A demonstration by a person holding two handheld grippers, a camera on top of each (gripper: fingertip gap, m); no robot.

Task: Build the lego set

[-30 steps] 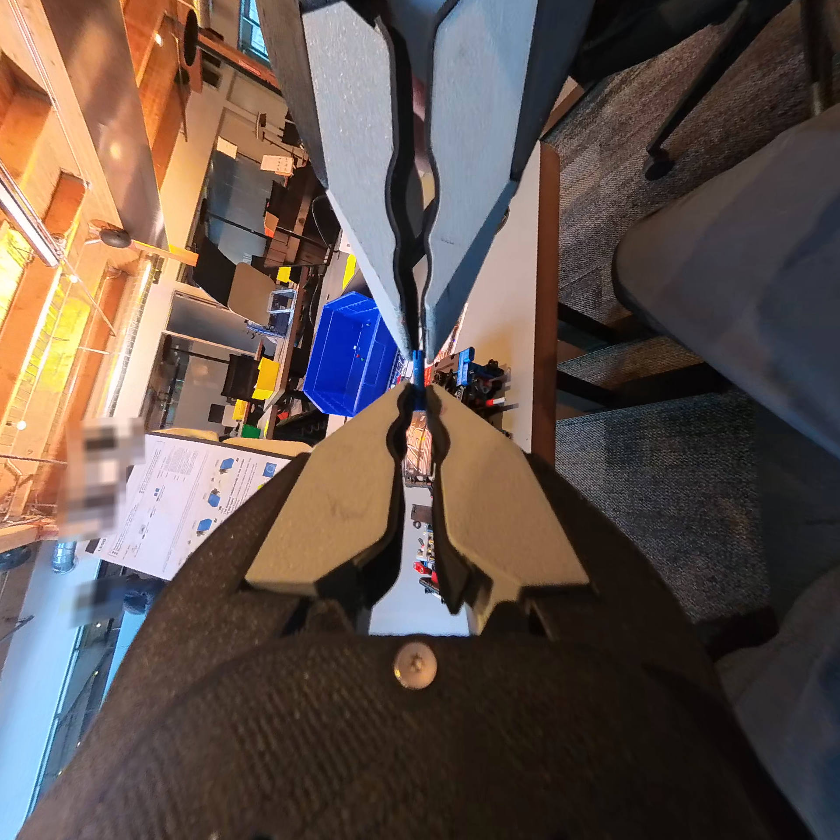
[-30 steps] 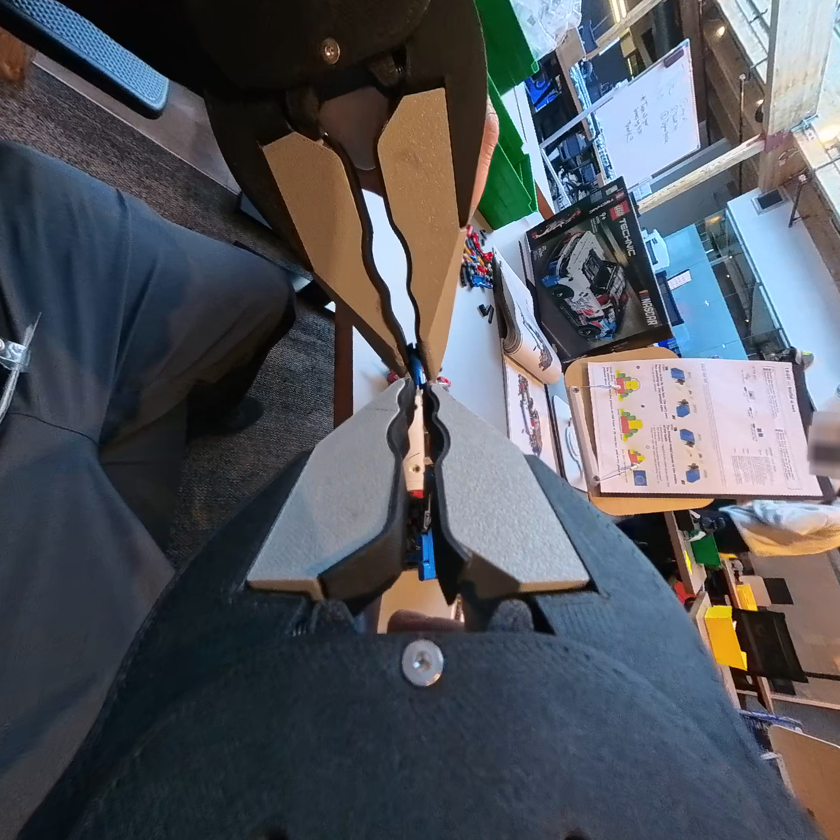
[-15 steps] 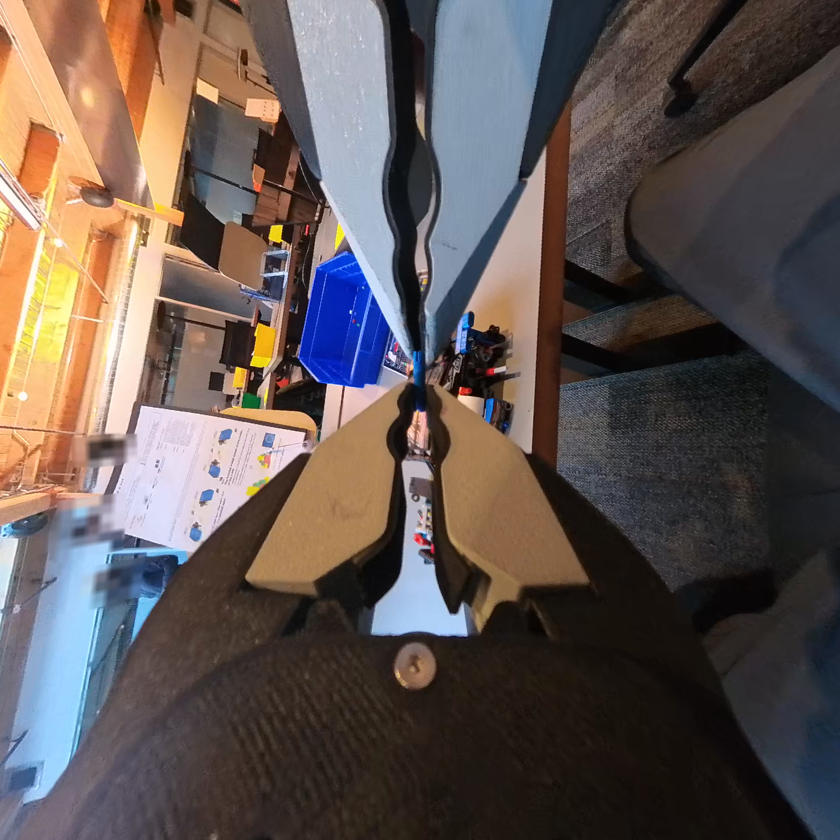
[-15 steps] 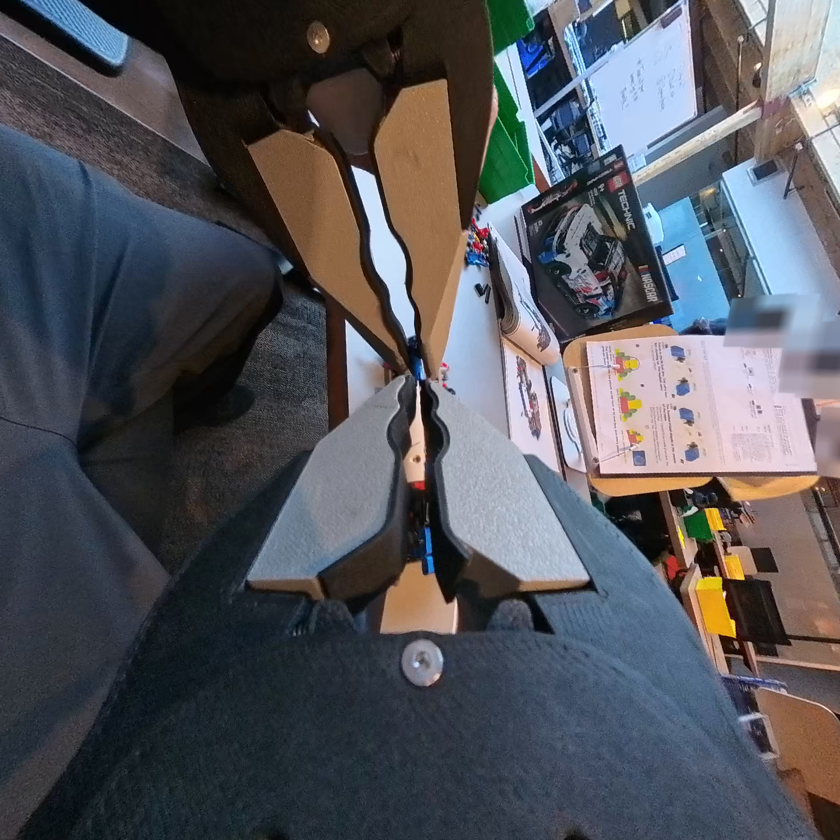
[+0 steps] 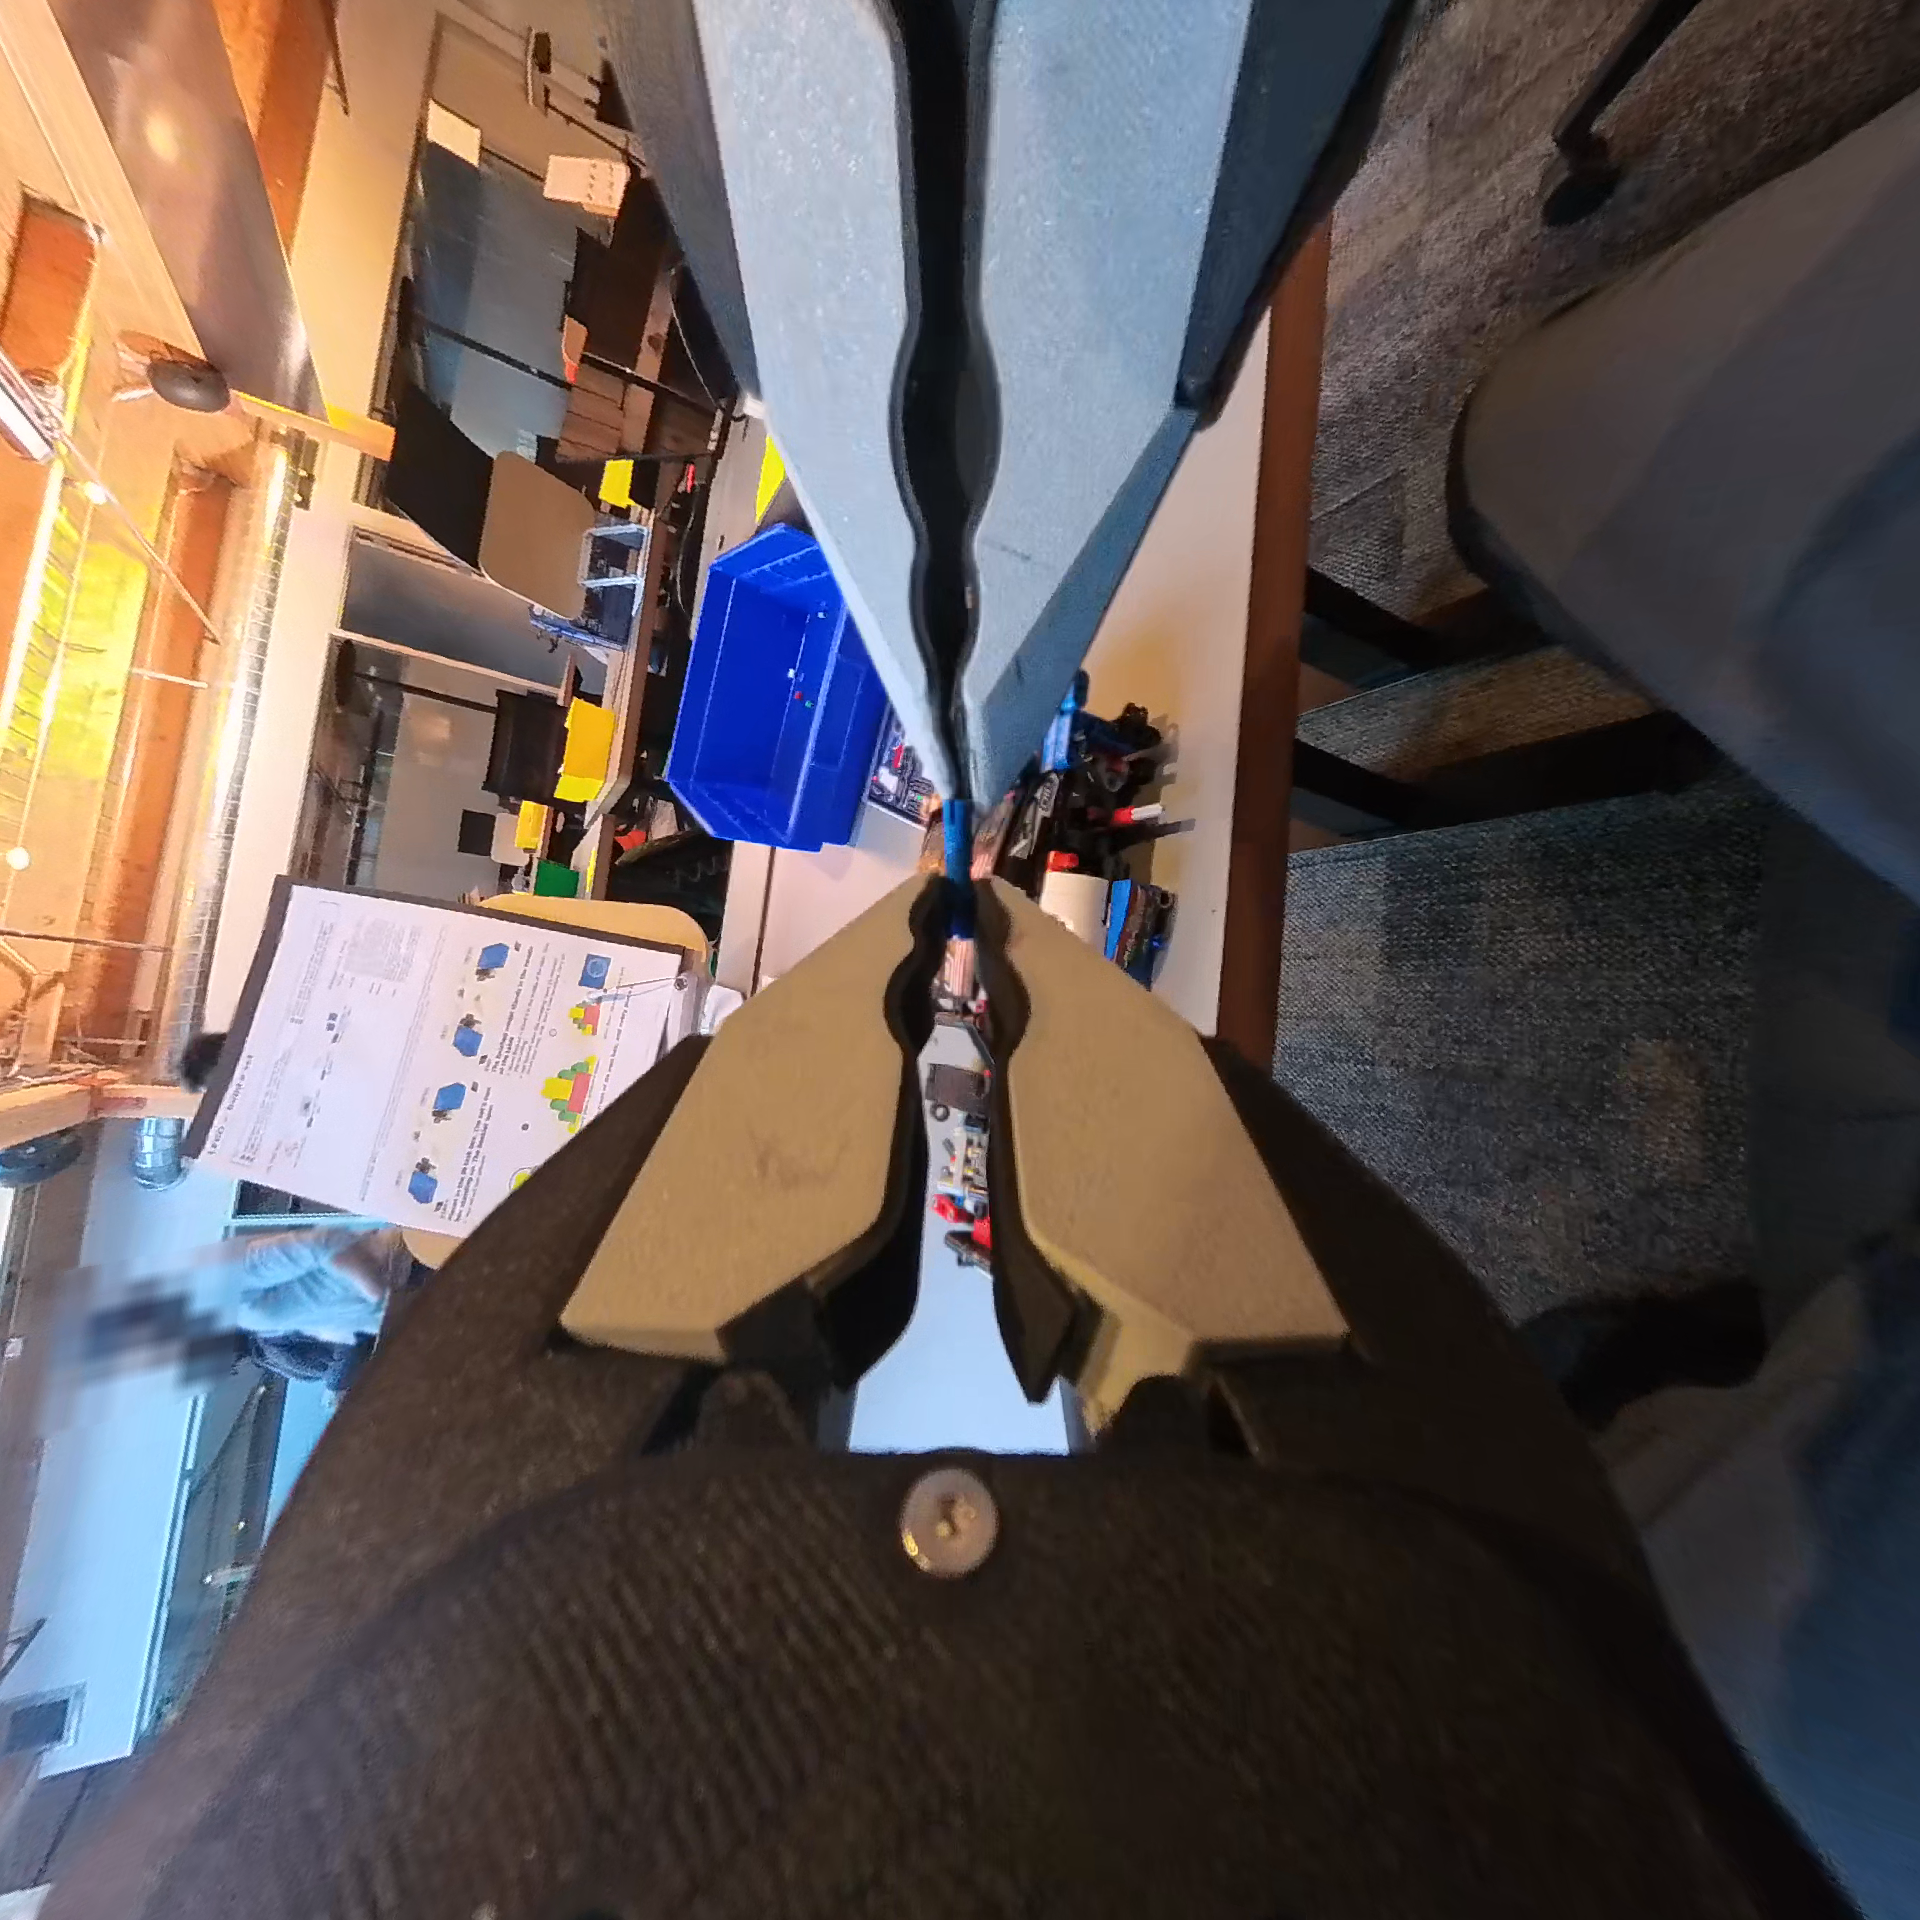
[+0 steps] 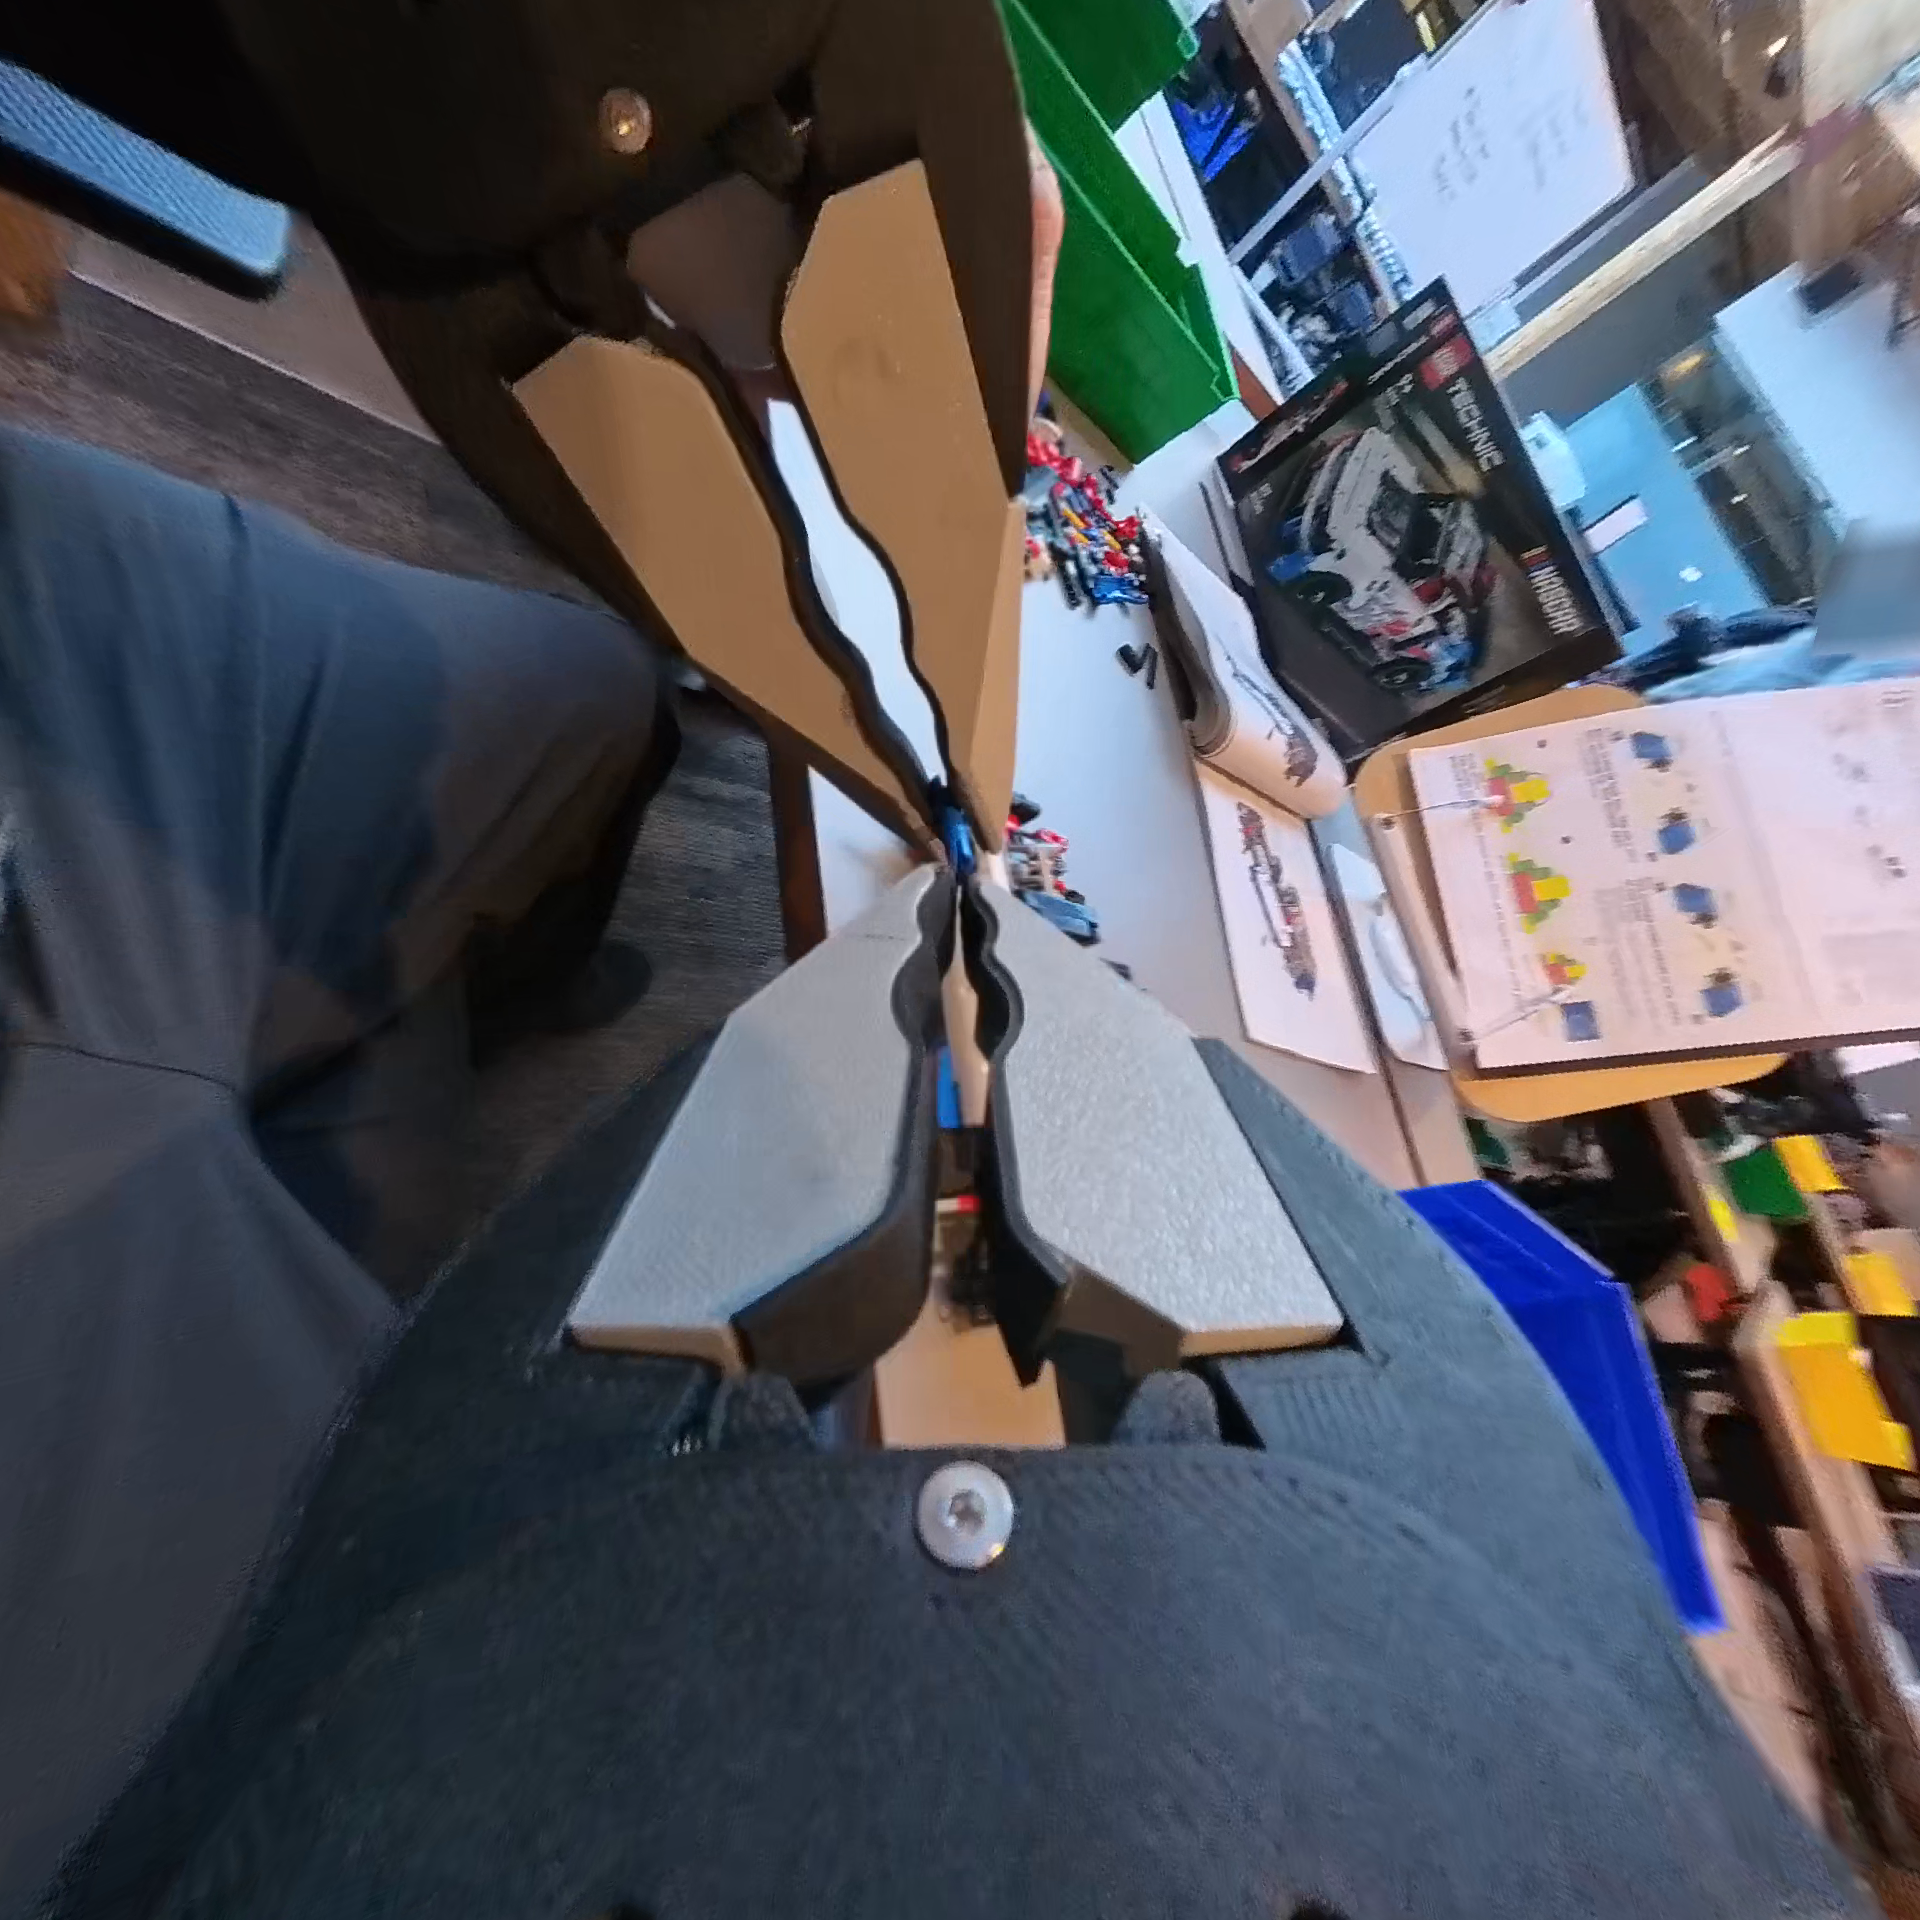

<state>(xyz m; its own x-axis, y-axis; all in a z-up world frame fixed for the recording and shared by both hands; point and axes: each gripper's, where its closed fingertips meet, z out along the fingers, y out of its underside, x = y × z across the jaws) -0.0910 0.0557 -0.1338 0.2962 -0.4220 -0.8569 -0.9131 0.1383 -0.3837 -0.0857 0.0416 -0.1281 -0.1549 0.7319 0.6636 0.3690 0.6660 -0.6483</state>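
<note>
Left wrist view: the tan-fingered left gripper is pinched nearly closed on a small blue lego piece, tip to tip with the grey-fingered right gripper, above the white table.

Right wrist view: the right gripper nips the same piece, held over the table edge; a black lego box stands beyond.

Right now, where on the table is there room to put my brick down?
The bare white table between the far brick pile, the booklet and the near loose pieces; one small black piece lies there. Crowded: both piles and around the held blue piece.
</note>
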